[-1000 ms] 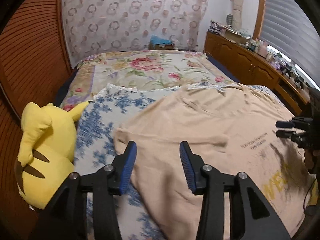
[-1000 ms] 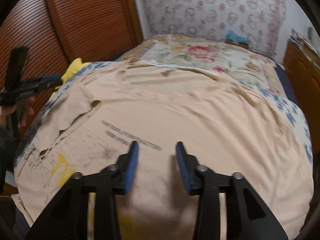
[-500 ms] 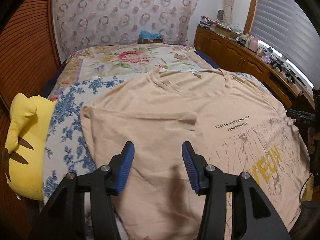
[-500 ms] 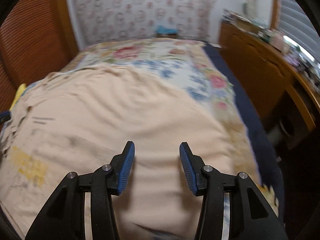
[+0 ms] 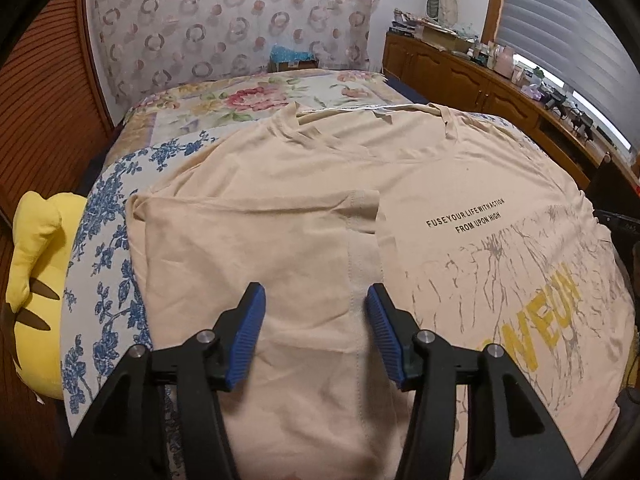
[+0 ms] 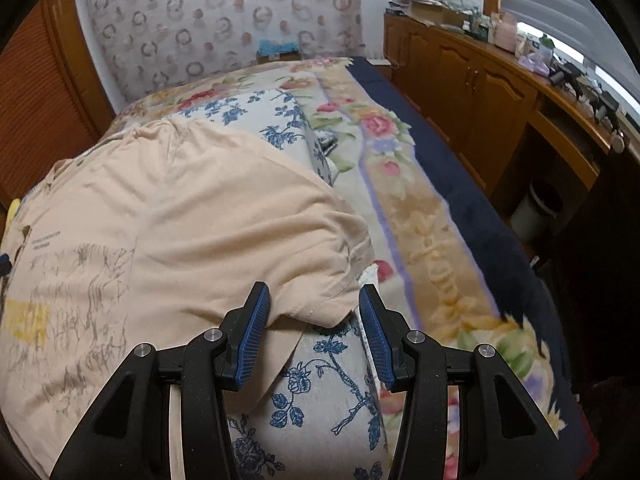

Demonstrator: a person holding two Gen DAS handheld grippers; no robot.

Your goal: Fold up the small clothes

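A beige T-shirt point(image 5: 360, 184) with black lettering and a yellow print lies spread on the bed. Its left side and sleeve point(image 5: 260, 240) are folded inward over the body. My left gripper point(image 5: 314, 314) is open and empty, just above that folded part. In the right wrist view the shirt point(image 6: 180, 220) fills the left half, and its right sleeve point(image 6: 316, 300) lies unfolded at the edge. My right gripper point(image 6: 314, 312) is open, with its fingers on either side of that sleeve's hem.
A blue-flowered white cloth point(image 5: 108, 240) and a floral quilt point(image 6: 420, 216) cover the bed. A yellow plush toy point(image 5: 36, 280) lies at the bed's left edge. Wooden cabinets point(image 6: 480, 96) with clutter run along the right wall. A slatted wooden door point(image 5: 44, 100) stands on the left.
The shirt's left side now lies folded flat, and my left gripper has closed in over it. My right gripper has swung right across the shirt to the right sleeve.
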